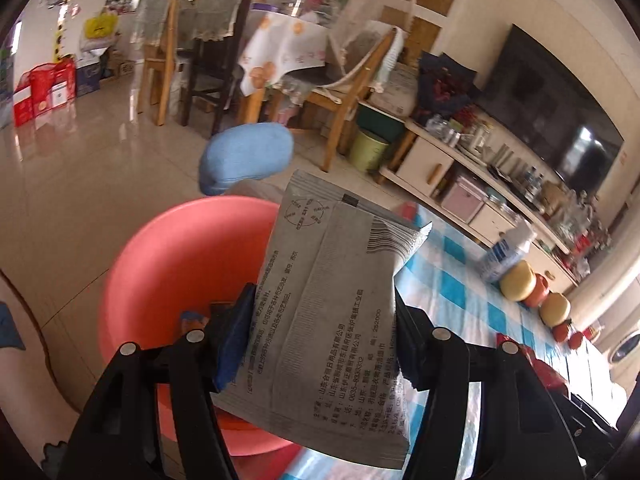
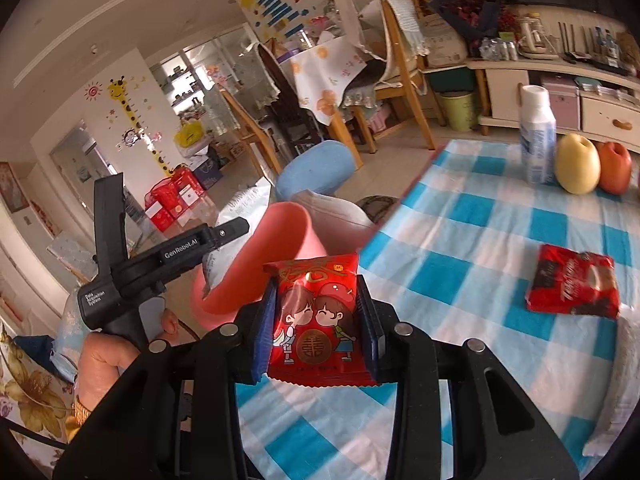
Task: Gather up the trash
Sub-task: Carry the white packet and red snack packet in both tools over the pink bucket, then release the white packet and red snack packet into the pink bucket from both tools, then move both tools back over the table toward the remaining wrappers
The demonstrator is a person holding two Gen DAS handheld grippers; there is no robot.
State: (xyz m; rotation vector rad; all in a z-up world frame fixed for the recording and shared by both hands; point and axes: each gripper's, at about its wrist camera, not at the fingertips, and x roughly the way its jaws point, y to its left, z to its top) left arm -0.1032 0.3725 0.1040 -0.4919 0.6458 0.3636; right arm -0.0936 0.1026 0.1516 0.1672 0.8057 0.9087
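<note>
my left gripper [image 1: 324, 332] pinches the grey sachet [image 1: 332, 312] over the pink bin [image 1: 176, 264], my right gripper [image 2: 316, 332] clamps the red packet [image 2: 316, 316]; next, i judge, release both in.

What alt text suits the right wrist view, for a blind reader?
The right gripper holds a red candy packet above a blue checked tablecloth, near a pink bin. Another red wrapper lies on the cloth.

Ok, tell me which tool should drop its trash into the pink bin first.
Left. The left tool holds the grey packet directly over the pink bin. The right tool grips the red wrapper above the checkered tablecloth, short of it.
</note>
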